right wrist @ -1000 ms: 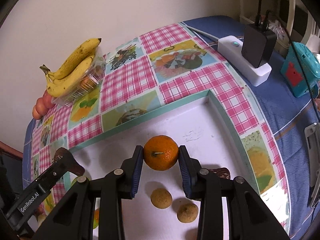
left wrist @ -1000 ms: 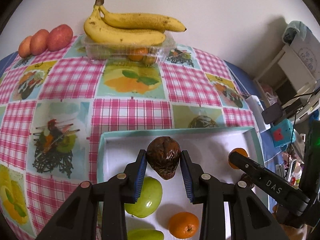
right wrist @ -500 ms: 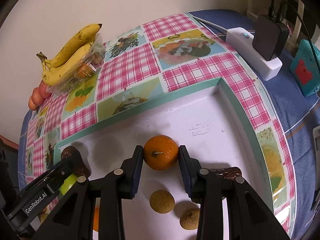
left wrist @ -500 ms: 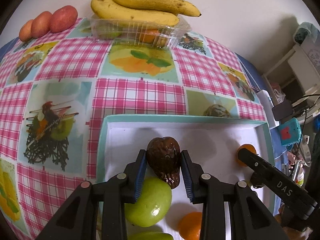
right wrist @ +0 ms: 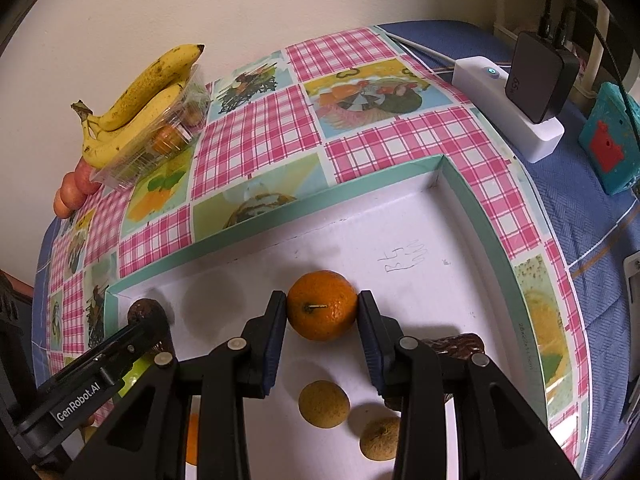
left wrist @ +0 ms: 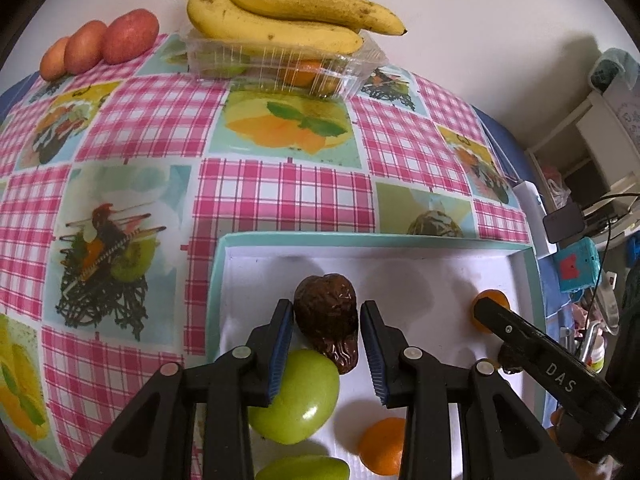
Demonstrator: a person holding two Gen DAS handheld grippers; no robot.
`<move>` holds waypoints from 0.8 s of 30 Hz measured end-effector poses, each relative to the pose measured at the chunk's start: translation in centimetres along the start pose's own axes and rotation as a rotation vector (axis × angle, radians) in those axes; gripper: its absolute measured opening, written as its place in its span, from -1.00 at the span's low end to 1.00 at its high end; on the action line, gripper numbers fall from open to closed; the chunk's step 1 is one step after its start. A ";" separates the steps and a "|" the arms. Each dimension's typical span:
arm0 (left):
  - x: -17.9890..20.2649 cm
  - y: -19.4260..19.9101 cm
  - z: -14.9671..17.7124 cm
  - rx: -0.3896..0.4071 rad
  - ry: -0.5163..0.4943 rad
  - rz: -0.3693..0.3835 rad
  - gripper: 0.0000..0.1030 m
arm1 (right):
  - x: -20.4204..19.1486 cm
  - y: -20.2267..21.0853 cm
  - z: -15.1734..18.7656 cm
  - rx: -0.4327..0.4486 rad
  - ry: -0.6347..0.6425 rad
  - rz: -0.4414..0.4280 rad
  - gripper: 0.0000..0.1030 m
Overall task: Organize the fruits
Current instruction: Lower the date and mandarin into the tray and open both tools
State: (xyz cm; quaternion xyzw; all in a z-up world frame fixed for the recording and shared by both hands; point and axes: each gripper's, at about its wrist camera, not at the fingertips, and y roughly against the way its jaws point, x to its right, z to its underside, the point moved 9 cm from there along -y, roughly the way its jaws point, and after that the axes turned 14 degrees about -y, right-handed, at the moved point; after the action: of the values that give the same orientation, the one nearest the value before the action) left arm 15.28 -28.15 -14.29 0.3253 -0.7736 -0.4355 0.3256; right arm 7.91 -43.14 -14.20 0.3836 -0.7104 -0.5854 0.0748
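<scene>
My left gripper (left wrist: 326, 334) is shut on a dark brown wrinkled fruit (left wrist: 328, 316) and holds it just above the white tray (left wrist: 400, 258) with a teal rim, near its far left corner. A green apple (left wrist: 298, 398), an orange (left wrist: 382, 450) and another green fruit (left wrist: 304, 470) lie below it. My right gripper (right wrist: 322, 316) is shut on an orange (right wrist: 322, 304) over the middle of the tray (right wrist: 400, 216). Two small brownish round fruits (right wrist: 324, 404) and a dark wrinkled fruit (right wrist: 460, 344) lie on the tray under it.
At the back of the checked tablecloth (left wrist: 280, 188) a clear plastic box (left wrist: 280, 68) holds fruit, with bananas (left wrist: 280, 16) on top and three red fruits (left wrist: 100, 48) to its left. A white power strip with a black charger (right wrist: 520, 92) lies right of the tray.
Both grippers have moved down and forward over the tray, each still holding its fruit. The bananas and box now look nearer in the left wrist view.
</scene>
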 end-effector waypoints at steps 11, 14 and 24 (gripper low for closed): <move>-0.3 3.1 -1.2 0.032 -0.012 -0.035 -0.09 | -0.7 1.1 -0.3 0.016 0.020 0.007 -0.26; -1.1 3.7 -1.3 0.027 0.001 -0.064 0.01 | -1.1 1.7 -0.3 0.026 0.028 0.005 -0.26; -5.1 3.8 -0.7 -0.006 0.064 -0.191 0.80 | -1.3 2.2 -0.5 0.050 0.043 0.046 0.26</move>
State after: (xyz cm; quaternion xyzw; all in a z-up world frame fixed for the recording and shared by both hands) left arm 17.93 -22.93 -11.69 0.4104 -0.7268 -0.4564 0.3083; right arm 8.09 -42.63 -11.65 0.3815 -0.7317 -0.5570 0.0937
